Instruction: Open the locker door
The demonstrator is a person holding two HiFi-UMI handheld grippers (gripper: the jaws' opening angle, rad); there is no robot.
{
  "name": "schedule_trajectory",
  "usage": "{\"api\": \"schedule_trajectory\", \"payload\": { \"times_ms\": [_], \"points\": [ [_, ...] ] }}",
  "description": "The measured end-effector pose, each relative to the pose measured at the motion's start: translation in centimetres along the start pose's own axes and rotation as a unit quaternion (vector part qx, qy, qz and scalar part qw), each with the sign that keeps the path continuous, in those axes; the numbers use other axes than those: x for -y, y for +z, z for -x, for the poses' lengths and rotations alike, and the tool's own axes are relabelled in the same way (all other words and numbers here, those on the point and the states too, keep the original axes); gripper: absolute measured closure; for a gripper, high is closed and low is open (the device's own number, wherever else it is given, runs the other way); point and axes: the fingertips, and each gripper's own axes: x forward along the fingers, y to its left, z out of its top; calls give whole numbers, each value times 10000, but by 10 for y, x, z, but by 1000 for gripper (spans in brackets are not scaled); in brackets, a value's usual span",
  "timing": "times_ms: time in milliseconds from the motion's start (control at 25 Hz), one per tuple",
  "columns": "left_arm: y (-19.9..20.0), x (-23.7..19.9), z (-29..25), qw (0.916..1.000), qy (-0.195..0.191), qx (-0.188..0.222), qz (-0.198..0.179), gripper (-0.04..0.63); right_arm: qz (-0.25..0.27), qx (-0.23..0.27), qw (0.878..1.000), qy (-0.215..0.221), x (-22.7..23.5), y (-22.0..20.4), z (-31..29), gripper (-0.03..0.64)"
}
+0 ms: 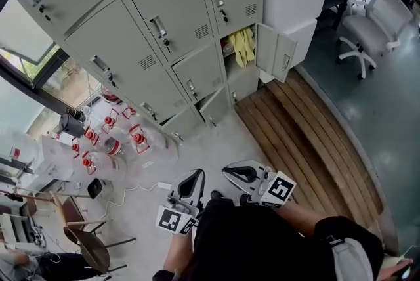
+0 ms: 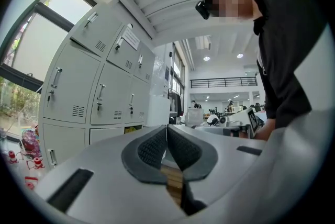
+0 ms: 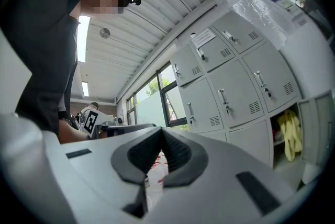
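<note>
Holds the left hand-held gripper (image 1: 193, 178) and the right hand-held gripper (image 1: 232, 172) low by the body, both shut tight on nothing. Faces lockers (image 1: 164, 10) well apart ahead. Finds one upright locker door (image 1: 275, 53) already open, nearer the right side.

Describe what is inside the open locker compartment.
The open compartment holds a yellow item, perhaps gloves, with a small reddish thing beside it, too small to identify. The compartment's back and floor are lost in shadow.

The pale grey locker door (image 1: 276, 54), low at the locker bank's (image 1: 164, 23) right end, stands swung wide open rightward.
</note>
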Motion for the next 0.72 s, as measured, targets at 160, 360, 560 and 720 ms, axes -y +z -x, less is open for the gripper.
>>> {"api": "schedule_trajectory", "payload": {
  "times_ms": [160,360,560,720],
  "points": [
    [2,-10,-13,10000,32,30,38,578,-49,-68,10000,7,14,-1,-3,606],
    [6,-32,-25,9999,66,131,52,578,25,-130,9999,21,35,2,-18,606],
    [14,-57,-40,9996,77,271,98,578,119,-184,9997,51,53,9,-37,604],
    [25,-82,-51,9992,48,387,90,578,166,-242,9996,4,72,13,-57,606]
  ]
}}
